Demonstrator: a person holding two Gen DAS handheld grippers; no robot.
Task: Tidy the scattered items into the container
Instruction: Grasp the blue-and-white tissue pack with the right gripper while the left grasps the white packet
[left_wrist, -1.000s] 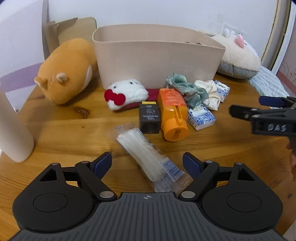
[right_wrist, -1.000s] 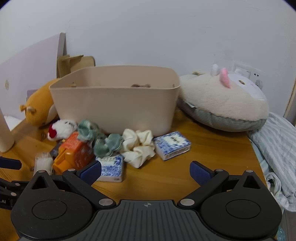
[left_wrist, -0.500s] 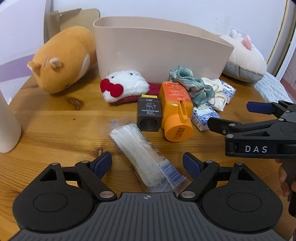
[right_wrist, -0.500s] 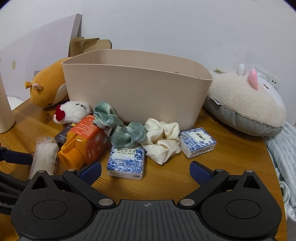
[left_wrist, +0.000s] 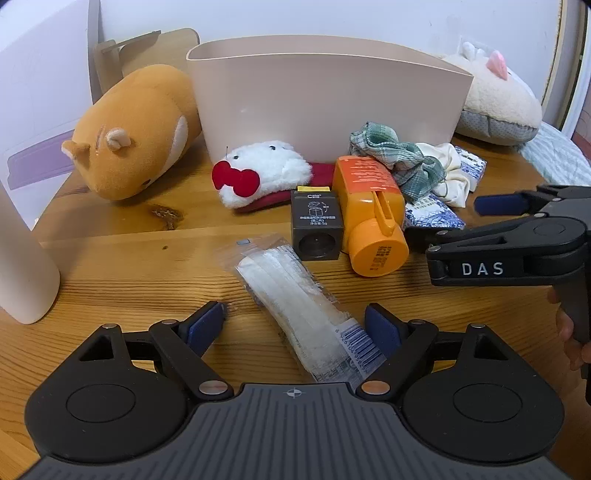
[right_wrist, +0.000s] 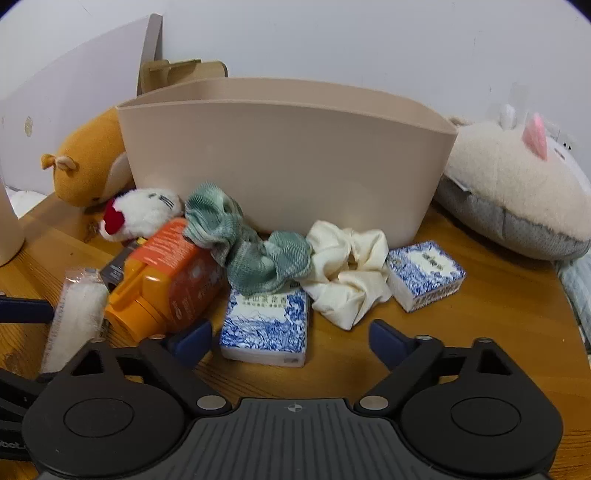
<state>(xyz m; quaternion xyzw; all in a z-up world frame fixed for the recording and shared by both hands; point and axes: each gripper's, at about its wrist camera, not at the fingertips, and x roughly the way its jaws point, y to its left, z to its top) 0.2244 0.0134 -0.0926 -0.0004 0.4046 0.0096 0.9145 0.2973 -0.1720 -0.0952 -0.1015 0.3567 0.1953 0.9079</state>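
Observation:
A beige container (left_wrist: 332, 99) (right_wrist: 288, 162) stands at the back of the wooden table. In front of it lie a white plush with a red bow (left_wrist: 262, 173), a dark small box (left_wrist: 316, 225), an orange bottle (left_wrist: 369, 214) (right_wrist: 166, 277), a green scrunchie (right_wrist: 251, 247), a cream scrunchie (right_wrist: 347, 269), two blue-patterned tissue packs (right_wrist: 266, 325) (right_wrist: 424, 273) and a clear packet of white sticks (left_wrist: 306, 310). My left gripper (left_wrist: 295, 325) is open, low over the packet. My right gripper (right_wrist: 291, 339) is open, its fingers either side of the near tissue pack; it also shows in the left wrist view (left_wrist: 461, 225).
An orange hamster plush (left_wrist: 136, 129) lies left of the container. A cream cat cushion (right_wrist: 517, 192) lies at its right, by striped bedding. A white cylinder (left_wrist: 22, 258) stands at the table's left edge. Cardboard (left_wrist: 147, 48) leans behind.
Both grippers have moved forward and lower toward the items. The packet now lies between my left fingers, and the near tissue pack between my right fingers.

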